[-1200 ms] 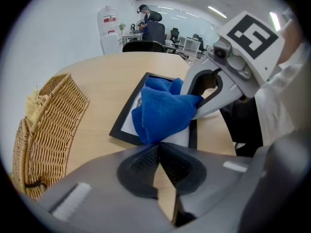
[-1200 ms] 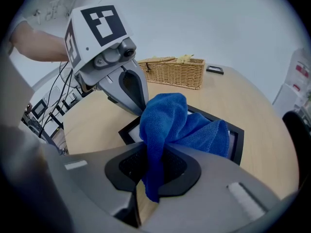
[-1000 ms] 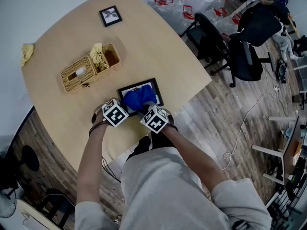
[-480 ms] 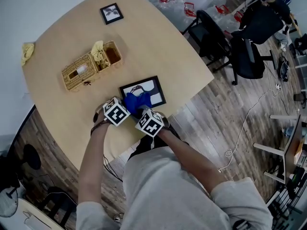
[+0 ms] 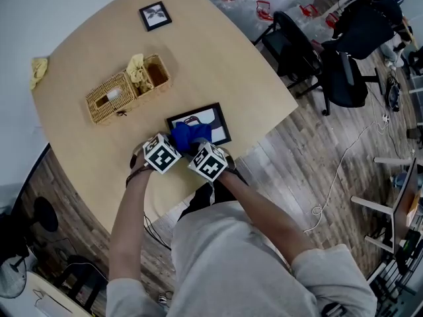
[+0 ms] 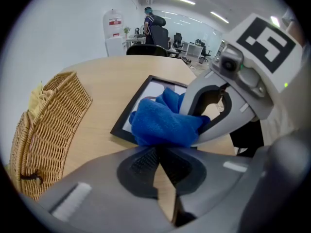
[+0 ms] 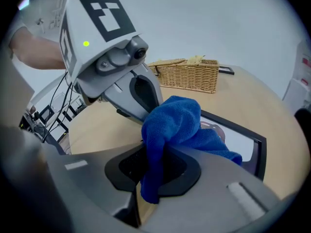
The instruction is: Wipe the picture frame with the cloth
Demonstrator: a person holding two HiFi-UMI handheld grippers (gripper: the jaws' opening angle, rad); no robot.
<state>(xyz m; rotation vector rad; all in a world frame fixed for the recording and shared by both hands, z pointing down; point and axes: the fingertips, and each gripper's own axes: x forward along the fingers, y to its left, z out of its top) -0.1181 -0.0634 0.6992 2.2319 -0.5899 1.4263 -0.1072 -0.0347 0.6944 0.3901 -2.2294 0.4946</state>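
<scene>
A black picture frame (image 5: 213, 120) lies flat near the table's front edge, also seen as the frame (image 6: 127, 114) and the frame (image 7: 255, 144). A bunched blue cloth (image 5: 188, 135) rests on its near-left part. My right gripper (image 5: 197, 148) is shut on that cloth (image 7: 175, 123), a fold hanging down between the jaws of the right gripper (image 7: 158, 161). My left gripper (image 5: 173, 145) sits just left of it, at the frame's near-left corner. The left gripper (image 6: 159, 152) is shut with nothing between its jaws, and the cloth (image 6: 163, 123) lies right in front of it.
A wicker basket (image 5: 125, 88) with a yellow cloth (image 5: 135, 68) in it stands behind the frame. A small framed picture (image 5: 155, 16) lies at the far edge, another yellow cloth (image 5: 38, 68) at the far left. Office chairs (image 5: 310, 51) stand to the right.
The right gripper and cloth have slid a little to the left on the frame and back, so more of the frame's right side shows. The left gripper has barely moved.
</scene>
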